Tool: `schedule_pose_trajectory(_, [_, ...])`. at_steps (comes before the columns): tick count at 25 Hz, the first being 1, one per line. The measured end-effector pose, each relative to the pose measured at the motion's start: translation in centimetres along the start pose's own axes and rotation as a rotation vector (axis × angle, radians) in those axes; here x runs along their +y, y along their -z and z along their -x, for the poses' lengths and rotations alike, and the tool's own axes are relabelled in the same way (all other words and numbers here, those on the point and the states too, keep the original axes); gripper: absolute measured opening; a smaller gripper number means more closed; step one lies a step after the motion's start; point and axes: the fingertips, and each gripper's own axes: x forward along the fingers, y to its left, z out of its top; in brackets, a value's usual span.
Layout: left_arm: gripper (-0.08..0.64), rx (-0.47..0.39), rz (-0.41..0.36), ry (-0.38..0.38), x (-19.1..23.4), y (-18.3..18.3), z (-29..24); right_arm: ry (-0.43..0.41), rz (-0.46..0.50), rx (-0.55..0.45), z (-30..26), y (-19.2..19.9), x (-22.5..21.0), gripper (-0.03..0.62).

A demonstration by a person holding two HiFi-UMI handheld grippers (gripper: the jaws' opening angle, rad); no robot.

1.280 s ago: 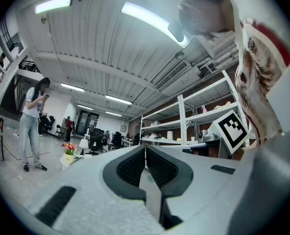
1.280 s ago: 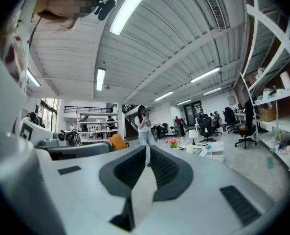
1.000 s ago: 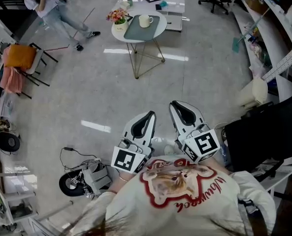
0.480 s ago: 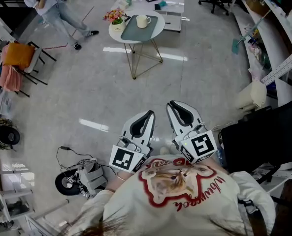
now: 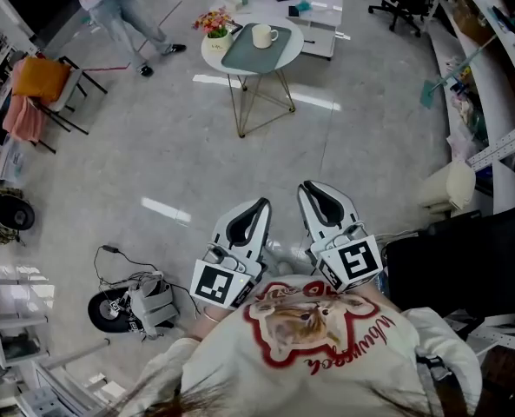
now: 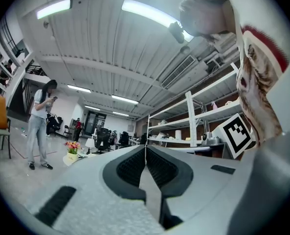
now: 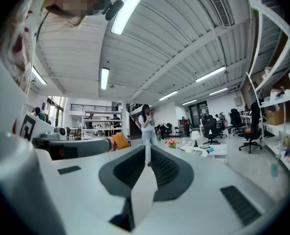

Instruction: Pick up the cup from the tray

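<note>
A white cup [image 5: 261, 35] stands on a grey-green tray [image 5: 248, 55] on a small round white table [image 5: 286, 52] far ahead across the floor. Both grippers are held close to the person's chest, far short of the table. My left gripper [image 5: 263, 203] is shut, jaws meeting with nothing between them [image 6: 145, 148]. My right gripper [image 5: 308, 186] is shut and empty too [image 7: 149, 149]. The cup itself does not show in either gripper view.
A flower pot [image 5: 214, 33] sits beside the tray on the table. A low white table [image 5: 313, 16] lies behind it. A person [image 5: 118, 7] stands at the far left near an orange chair [image 5: 42, 81]. Cables and a reel [image 5: 118, 307] lie left; shelves [image 5: 491, 85] line the right.
The view has shifted slightly, so the table and cup sit a little lower and further right in the head view. Both grippers stay shut in the same place at the chest.
</note>
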Motion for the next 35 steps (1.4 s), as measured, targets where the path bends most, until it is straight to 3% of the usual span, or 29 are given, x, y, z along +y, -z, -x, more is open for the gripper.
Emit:
schedule_pose_trajectory(7, [0.018, -0.008, 0.009, -0.006, 3.7, 0.1, -3.0, -0.001, -0.010, 0.008, -4.2, 0.2, -1.8, 0.051])
schedule_pose_trajectory(27, [0.018, -0.012, -0.020, 0.120, 21.0, -2.5, -17.2, 0.087, -0.019, -0.056, -24.5, -3.0, -10.0, 0.051])
schedule_pose_trajectory(35, [0.018, 0.002, 0.013, 0.155, 23.7, -2.1, -21.1, 0.111, -0.031, -0.034, -28.1, -2.9, -12.1, 0.051])
